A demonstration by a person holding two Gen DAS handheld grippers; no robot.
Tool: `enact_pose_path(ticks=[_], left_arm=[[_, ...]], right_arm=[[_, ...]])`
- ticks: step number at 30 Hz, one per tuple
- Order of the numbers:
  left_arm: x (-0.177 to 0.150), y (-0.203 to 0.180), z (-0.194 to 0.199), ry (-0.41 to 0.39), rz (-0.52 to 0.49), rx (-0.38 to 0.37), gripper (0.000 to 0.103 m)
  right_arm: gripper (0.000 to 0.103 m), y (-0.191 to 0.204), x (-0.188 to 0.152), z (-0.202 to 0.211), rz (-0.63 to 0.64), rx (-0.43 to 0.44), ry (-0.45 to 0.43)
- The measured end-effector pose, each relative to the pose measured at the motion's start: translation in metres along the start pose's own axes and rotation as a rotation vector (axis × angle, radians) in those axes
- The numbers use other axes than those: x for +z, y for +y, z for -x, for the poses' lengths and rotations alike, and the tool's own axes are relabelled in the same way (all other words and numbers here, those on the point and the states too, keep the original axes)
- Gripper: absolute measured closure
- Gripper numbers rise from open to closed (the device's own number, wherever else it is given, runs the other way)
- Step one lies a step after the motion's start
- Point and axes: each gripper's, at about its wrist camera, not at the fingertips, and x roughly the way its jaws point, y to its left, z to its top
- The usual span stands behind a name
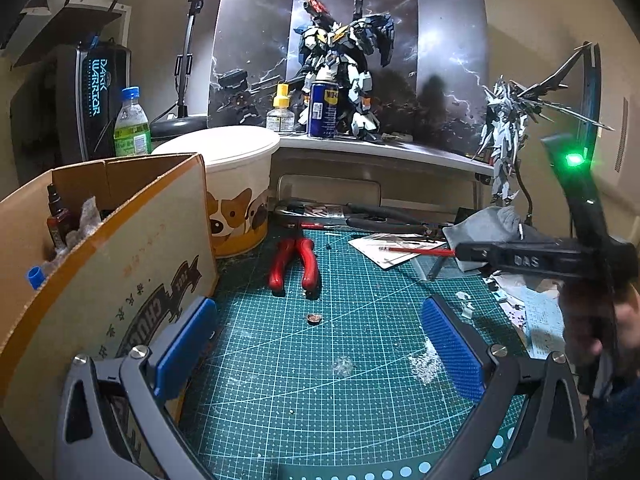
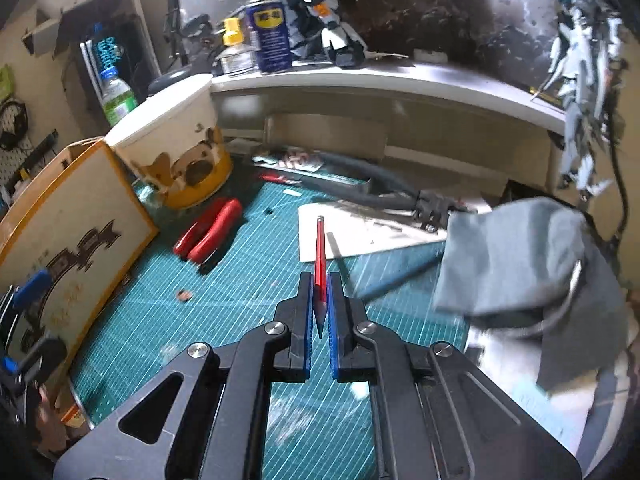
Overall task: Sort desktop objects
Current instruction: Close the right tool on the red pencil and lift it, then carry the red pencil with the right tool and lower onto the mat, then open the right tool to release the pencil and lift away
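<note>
Red pencil (image 2: 320,254) is clamped in the right tongs (image 2: 319,308), raised over the counter (image 2: 248,264). Left tongs (image 1: 320,344) gape wide, holding nothing. Red pliers (image 1: 294,262) and papers (image 1: 394,248) lie loose, far of the cardboard box (image 1: 104,256); sorting looks unfinished.

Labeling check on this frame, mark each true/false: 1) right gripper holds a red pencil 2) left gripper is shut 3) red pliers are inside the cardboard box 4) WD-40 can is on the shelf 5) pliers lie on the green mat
1) True: the right gripper is shut on the red pencil, which sticks out ahead of its fingers.
2) False: the left gripper is open and holds nothing.
3) False: the pliers lie outside the cardboard box, beside it.
4) True: the WD-40 can stands on the shelf.
5) True: they rest on the mat.
</note>
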Motion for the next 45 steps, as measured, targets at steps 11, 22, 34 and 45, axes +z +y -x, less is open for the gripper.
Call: enact_pose_path(ticks=[11,22,34,45], left_arm=[[0.005,-0.004,0.048,-0.077,-0.021,-0.031,0.0],[0.002,-0.005,0.087,-0.107,-0.039,-0.048,0.0],[0.002,0.006,0.097,-0.087,-0.038,-0.034,0.0],[0.002,0.017,0.094,-0.077,-0.025,-0.033,0.0]], right_arm=[[0.097,0.047,-0.045,0.086,0.008,-0.084,-0.161],[0.097,0.109,-0.167,0.113,-0.142,-0.273,-0.396],[0.096,0.181,-0.214,0.06,-0.24,-0.25,-0.294],[0.074,0.197,-0.214,0.059,-0.243,-0.153,-0.353]])
